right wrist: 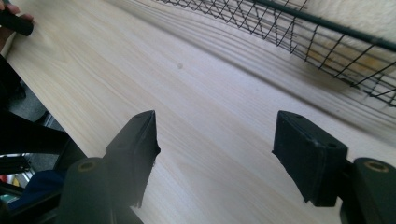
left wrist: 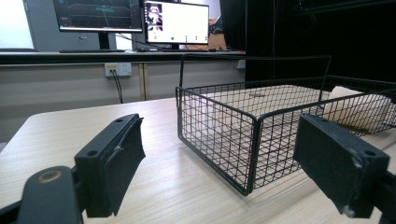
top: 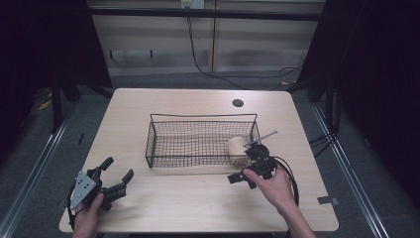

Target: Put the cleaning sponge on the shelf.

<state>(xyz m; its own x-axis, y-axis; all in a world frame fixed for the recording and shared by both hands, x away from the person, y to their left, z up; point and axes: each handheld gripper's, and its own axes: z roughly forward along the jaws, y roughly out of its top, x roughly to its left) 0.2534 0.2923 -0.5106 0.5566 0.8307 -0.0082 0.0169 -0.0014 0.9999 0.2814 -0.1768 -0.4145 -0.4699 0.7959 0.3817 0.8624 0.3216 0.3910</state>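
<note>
A black wire basket (top: 203, 115) stands in the middle of the wooden table (top: 198, 198). Inside its right end lies a pale beige roll (top: 236, 146). My left gripper (top: 119, 167) rests in a hand at the table's near left corner, open and with nothing between its jaws. It looks toward the basket (left wrist: 252, 116) and the roll (left wrist: 359, 109) behind the mesh. My right gripper (top: 241, 164) is held low just in front of the basket's near right corner. In the right gripper view it (right wrist: 217, 126) is open over bare wood, with the basket's wire wall (right wrist: 327, 28) beside it.
A round cable hole (top: 237, 103) sits near the table's far edge, and a strip of dark tape (top: 328, 201) at its right edge. Two monitors (left wrist: 177, 21) stand on a bench beyond the table. Cables trail over the floor behind and to the right.
</note>
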